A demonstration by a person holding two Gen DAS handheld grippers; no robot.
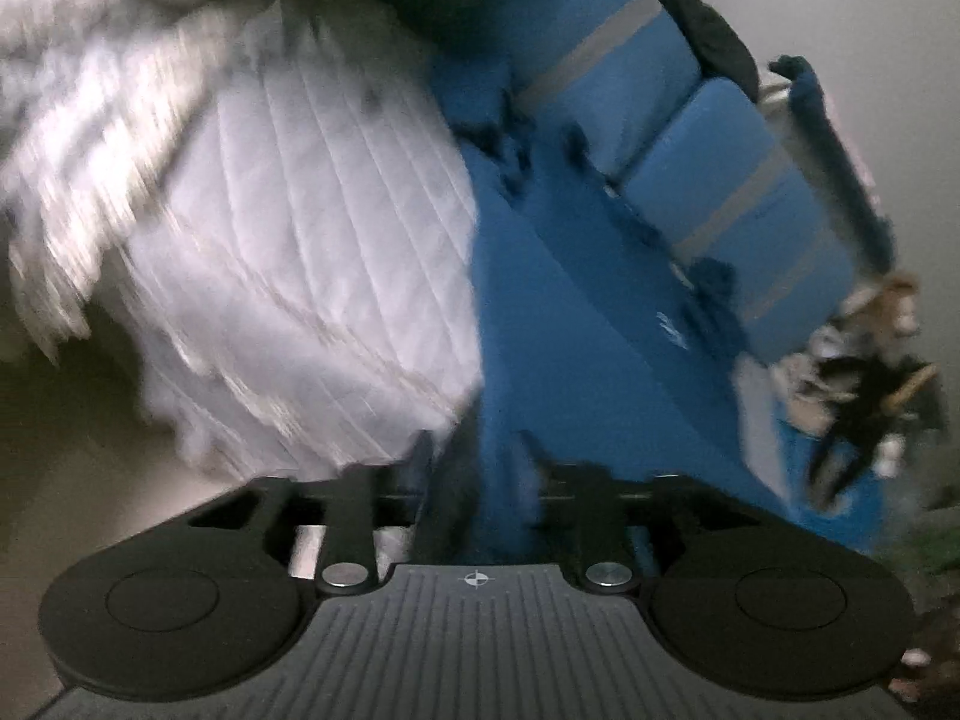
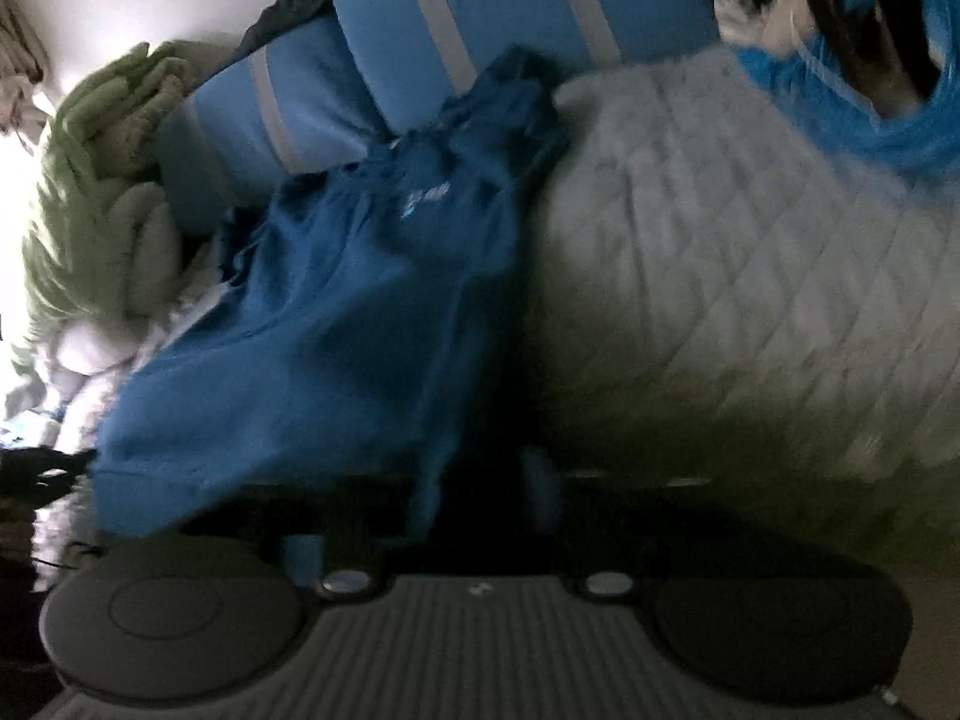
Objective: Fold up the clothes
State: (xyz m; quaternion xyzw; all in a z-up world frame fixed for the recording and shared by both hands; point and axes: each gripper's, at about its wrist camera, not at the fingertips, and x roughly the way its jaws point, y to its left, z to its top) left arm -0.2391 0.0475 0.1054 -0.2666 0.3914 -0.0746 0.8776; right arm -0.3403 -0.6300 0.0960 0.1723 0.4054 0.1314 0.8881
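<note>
**Blue shirt on the quilt**

Your quilt (image 2: 750,252) carries the shirt (image 2: 336,312), collar at the striped pillows (image 2: 480,18). Left gripper (image 1: 477,456): jaws part-open, shirt cloth between them. Right gripper (image 2: 480,480): too dark, can't tell jaw state.

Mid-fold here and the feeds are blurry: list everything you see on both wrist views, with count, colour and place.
blue shirt: one, dark blue with a small pale logo, spread over the bed toward the pillows.
quilted cover: one, white, on the bed beside the shirt.
pillows: two, light blue with grey stripes, behind the shirt.
green blanket: one, bunched beside the pillows.
left tongs: jaws apart, blue cloth between them.
right tongs: dark, state unclear.
</note>
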